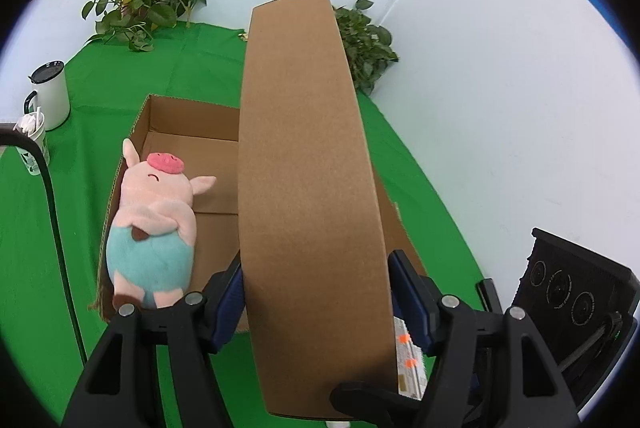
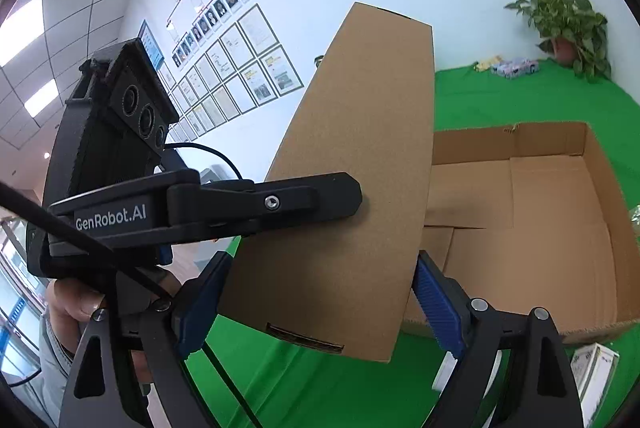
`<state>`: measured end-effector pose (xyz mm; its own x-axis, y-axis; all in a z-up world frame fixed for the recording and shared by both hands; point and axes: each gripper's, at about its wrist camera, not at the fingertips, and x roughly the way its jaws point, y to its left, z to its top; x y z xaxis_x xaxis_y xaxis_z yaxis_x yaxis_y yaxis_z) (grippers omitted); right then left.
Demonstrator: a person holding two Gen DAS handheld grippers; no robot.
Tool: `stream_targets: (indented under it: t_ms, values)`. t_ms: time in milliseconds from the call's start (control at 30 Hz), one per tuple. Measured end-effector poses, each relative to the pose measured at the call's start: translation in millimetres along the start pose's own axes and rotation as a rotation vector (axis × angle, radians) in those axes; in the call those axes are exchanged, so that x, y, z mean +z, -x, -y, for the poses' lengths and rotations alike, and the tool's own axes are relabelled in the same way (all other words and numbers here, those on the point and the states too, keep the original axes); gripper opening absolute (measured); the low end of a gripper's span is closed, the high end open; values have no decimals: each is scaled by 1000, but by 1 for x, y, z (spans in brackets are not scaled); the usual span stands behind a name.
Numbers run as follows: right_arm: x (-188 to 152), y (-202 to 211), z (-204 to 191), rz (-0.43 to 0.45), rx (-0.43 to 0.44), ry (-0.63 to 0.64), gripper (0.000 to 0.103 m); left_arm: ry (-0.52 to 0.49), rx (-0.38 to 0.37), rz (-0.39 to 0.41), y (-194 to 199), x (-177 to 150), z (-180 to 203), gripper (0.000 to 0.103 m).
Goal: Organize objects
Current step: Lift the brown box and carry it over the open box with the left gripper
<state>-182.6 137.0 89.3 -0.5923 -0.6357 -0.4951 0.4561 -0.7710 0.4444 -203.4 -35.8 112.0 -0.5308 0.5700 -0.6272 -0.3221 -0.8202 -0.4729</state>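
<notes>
1. Your left gripper [image 1: 316,292] straddles a long closed cardboard box [image 1: 308,164] that runs up the centre of the left wrist frame. The left blue pad [image 1: 230,302] presses the box's left face, and the right pad sits at its right edge, so read this as a grip on the box.
2. Your right gripper [image 2: 320,294] brackets the same cardboard box [image 2: 352,196] in the centre of its frame. The left pad looks to be touching. At the right pad [image 2: 438,302] contact is less sure: there may be a sliver of gap. Treat that side as the weaker hold.
3. The box is lifted clear of the green tablecloth [image 1: 36,228] and tilted, beside the open carton [image 1: 132,140] at centre left of the left wrist frame.
4. A plush pig [image 1: 154,228] lies along the carton's left wall, so the free floor is to its right.
5. Handling, as a judgement: the box is probably light for its bulk, stiff along its edges but apt to dent or bow on its broad faces. Plain cardboard gives the ribbed pads fair friction.
6. Keep both holds near the lower end, pads on opposite narrow sides close to corners, where the board resists crushing. A long box can swing, so keep it steady with both grippers.
</notes>
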Motion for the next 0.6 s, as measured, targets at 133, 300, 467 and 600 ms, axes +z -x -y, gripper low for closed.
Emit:
stream_targets:
  t_ms: [133,300,467,600]
  values:
    - [14,-35,32,-48,25,-49,87,17,73,-37,-25,13,-15,64]
    - [16,-72,62,-114,29,-93,89,47,143,-102,-58,13,-35,61]
    - [5,-98,90,-160,40,-147,90,76,172,-131,-84,7,-50,62]
    - [5,-108,109,-152,68,-195,91,76,196,-126,-96,9,-47,62]
